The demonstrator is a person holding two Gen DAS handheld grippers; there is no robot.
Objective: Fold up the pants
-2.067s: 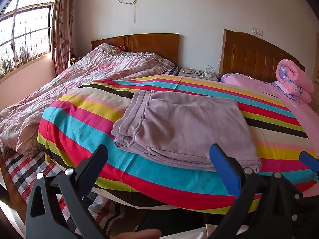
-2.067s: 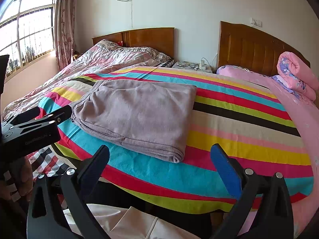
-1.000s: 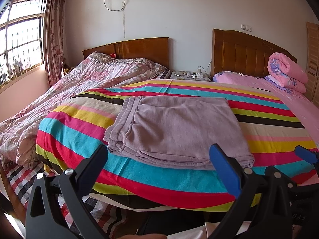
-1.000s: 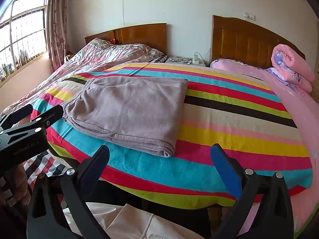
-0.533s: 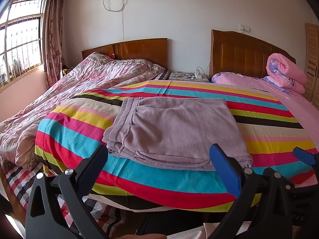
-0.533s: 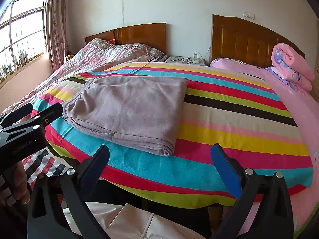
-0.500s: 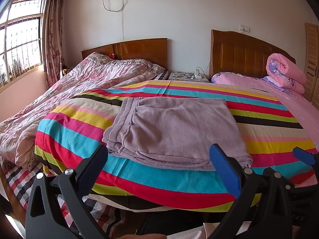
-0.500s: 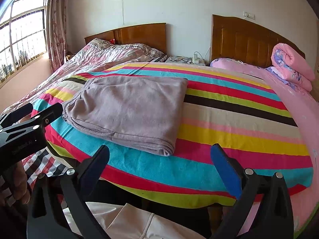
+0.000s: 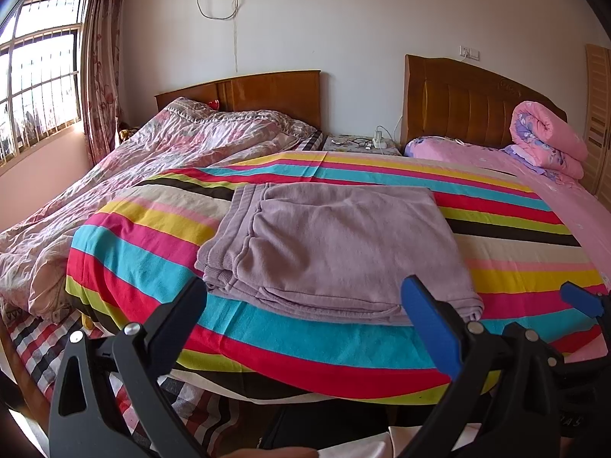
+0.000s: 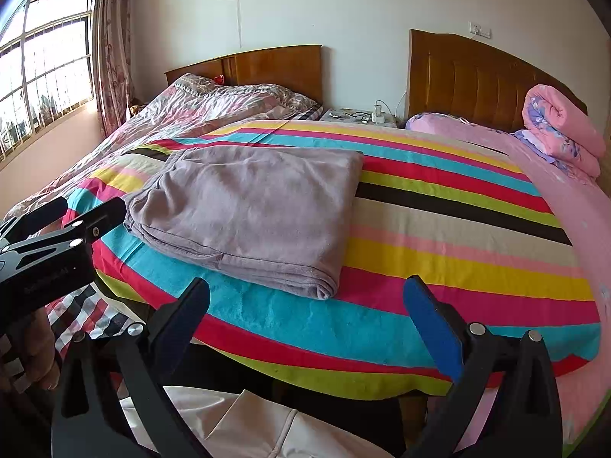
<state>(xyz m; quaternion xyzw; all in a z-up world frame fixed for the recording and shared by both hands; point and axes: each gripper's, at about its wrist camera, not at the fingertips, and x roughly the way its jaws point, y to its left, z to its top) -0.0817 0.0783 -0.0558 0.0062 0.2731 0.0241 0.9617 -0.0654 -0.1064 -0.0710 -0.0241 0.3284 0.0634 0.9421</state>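
Note:
The mauve pants (image 9: 336,252) lie folded into a flat rectangle on the striped bedspread (image 9: 152,244), waistband to the left. They also show in the right wrist view (image 10: 252,206). My left gripper (image 9: 305,297) is open and empty, held back off the bed's near edge in front of the pants. My right gripper (image 10: 305,297) is open and empty, also back from the bed, to the right of the pants. The left gripper's body shows at the left of the right wrist view (image 10: 49,252).
A crumpled floral quilt (image 9: 160,160) covers the bed's left side. A rolled pink quilt (image 9: 546,141) lies at the back right by the headboard (image 9: 466,107). A nightstand (image 9: 359,143) holds glasses and a charger. A window (image 9: 34,87) is at left.
Both grippers have drawn back and risen slightly from the bed, so the pants sit a little farther away. The pants have not moved. Both grippers stay open.

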